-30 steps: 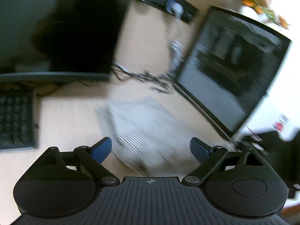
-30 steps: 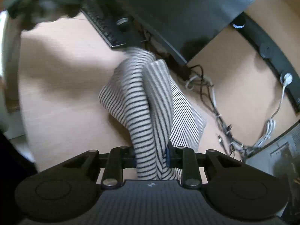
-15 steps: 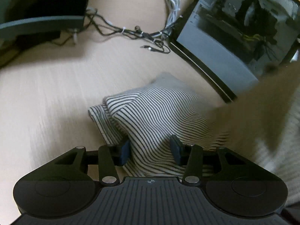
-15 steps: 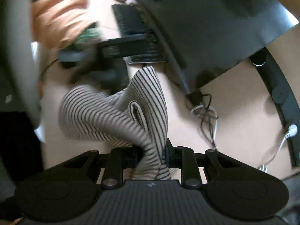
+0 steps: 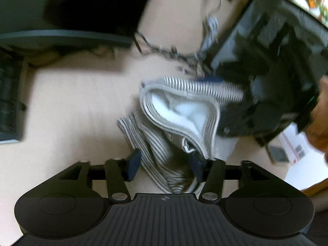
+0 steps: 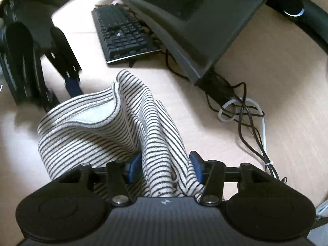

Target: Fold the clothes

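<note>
A grey-and-black striped garment (image 5: 190,92) lies bunched on the pale wooden desk (image 5: 71,106), its white inside showing. A fold of it (image 5: 157,153) runs between the blue pads of my left gripper (image 5: 166,165), whose jaws are opening and stand loosely around the cloth. In the right wrist view the garment (image 6: 92,135) rises in a ridge, and its near end passes between the pads of my right gripper (image 6: 164,167), whose jaws are also opening. The left gripper's fingers (image 6: 72,86) hover at the garment's far left edge. A hand (image 5: 319,119) holds the right gripper's body (image 5: 256,112), which is blurred.
A black keyboard (image 6: 123,32) and a large dark monitor (image 6: 194,20) stand behind the garment. Tangled cables (image 6: 242,106) lie to its right. A second screen (image 5: 276,47) leans at the far right, and papers (image 5: 297,149) lie below it.
My right gripper's jaws were shut on the striped cloth and now stand apart. The left jaws narrowed around the cloth, then widened. The garment has bunched up and turned its white inside out.
</note>
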Available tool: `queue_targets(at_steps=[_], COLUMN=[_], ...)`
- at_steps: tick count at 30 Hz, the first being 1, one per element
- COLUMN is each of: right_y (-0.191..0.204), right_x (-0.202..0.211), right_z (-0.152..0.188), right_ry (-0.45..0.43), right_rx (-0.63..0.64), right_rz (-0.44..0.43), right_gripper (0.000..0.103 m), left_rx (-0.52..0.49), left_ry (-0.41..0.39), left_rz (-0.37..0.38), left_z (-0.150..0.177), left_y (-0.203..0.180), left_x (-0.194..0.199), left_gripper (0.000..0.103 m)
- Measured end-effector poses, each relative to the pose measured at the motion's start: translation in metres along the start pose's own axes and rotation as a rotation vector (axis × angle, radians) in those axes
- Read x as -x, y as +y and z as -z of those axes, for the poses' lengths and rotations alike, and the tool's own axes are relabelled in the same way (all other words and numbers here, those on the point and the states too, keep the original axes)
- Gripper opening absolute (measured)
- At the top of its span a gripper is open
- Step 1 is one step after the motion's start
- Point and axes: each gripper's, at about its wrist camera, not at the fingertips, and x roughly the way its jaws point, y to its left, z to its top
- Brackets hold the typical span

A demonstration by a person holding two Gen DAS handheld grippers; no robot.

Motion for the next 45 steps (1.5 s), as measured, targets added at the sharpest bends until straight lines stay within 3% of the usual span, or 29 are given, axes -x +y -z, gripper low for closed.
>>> queue_targets(at_steps=[3,5,7,10,11,12,13,14,15,21,30,32,33,34,36,38,40,43,45], right_y=[-0.003,-0.010,-0.015,-0.023,-0.025,-0.028,-0.030,-0.033,-0.035,-0.038,-0.046,-0.047,-0.048,-0.049,-0.050,-0.050,-0.047,-0.040,-0.032], right_x=[0.004,0.015,0.032,0.043,0.044,0.046,0.047,0.048,0.045,-0.023,-0.004,0.006,0.011,0.017,0.028,0.041,0.051,0.046,0.020], right_z=[0.000,-0.002,-0.002,0.006,0.010,0.014,0.017,0.021,0.024,0.055,0.053,0.053,0.054,0.054,0.053,0.051,0.046,0.038,0.042], right_ry=[-0.030,-0.075,-0.119,-0.145,-0.146,-0.146,-0.147,-0.147,-0.139,0.016,-0.055,-0.073,-0.081,-0.093,-0.123,-0.161,-0.194,-0.164,-0.066], right_rx=[-0.038,-0.078,-0.119,-0.182,-0.207,-0.231,-0.256,-0.281,-0.311,-0.444,-0.521,-0.561,-0.581,-0.604,-0.644,-0.666,-0.677,-0.681,-0.662], right_rz=[0.048,0.097,0.170,0.250,0.269,0.288,0.307,0.326,0.333,0.325,0.307,0.295,0.292,0.285,0.267,0.251,0.218,0.143,0.132], right_gripper=[0.064,0.068,0.084,0.087,0.086,0.074,0.046,0.036,0.033,0.033,0.033,0.044,0.055,0.058,0.058,0.056,0.046,0.045,0.045], left_rx=[-0.025,-0.052,-0.097,-0.160,-0.171,-0.180,-0.187,-0.190,-0.191,-0.141,-0.039,-0.017,-0.027,-0.045,-0.092,-0.156,-0.226,-0.291,-0.288], left_ry=[-0.052,-0.078,-0.087,-0.065,-0.044,-0.026,-0.009,0.007,0.023,0.051,-0.029,-0.064,-0.085,-0.103,-0.125,-0.111,-0.070,0.017,0.076], left_rz=[0.001,0.015,0.029,0.008,-0.022,-0.049,-0.074,-0.099,-0.123,-0.176,-0.328,-0.280,-0.248,-0.219,-0.149,-0.052,0.013,-0.011,-0.076], left_z=[-0.013,-0.022,-0.031,-0.040,-0.043,-0.045,-0.046,-0.046,-0.045,-0.044,-0.054,-0.062,-0.067,-0.071,-0.077,-0.080,-0.080,-0.073,-0.066], left_y=[-0.011,-0.021,-0.035,-0.054,-0.057,-0.058,-0.058,-0.055,-0.051,-0.026,0.010,0.008,0.003,-0.004,-0.021,-0.039,-0.052,-0.057,-0.046], left_x=[0.015,0.018,0.011,-0.013,-0.024,-0.035,-0.044,-0.052,-0.059,-0.065,-0.009,0.001,0.004,0.005,0.002,-0.009,-0.026,-0.063,-0.086], left_gripper=[0.082,0.085,0.086,0.086,0.084,0.082,0.076,0.068,0.066,0.067,0.062,0.069,0.071,0.073,0.074,0.085,0.088,0.084,0.071])
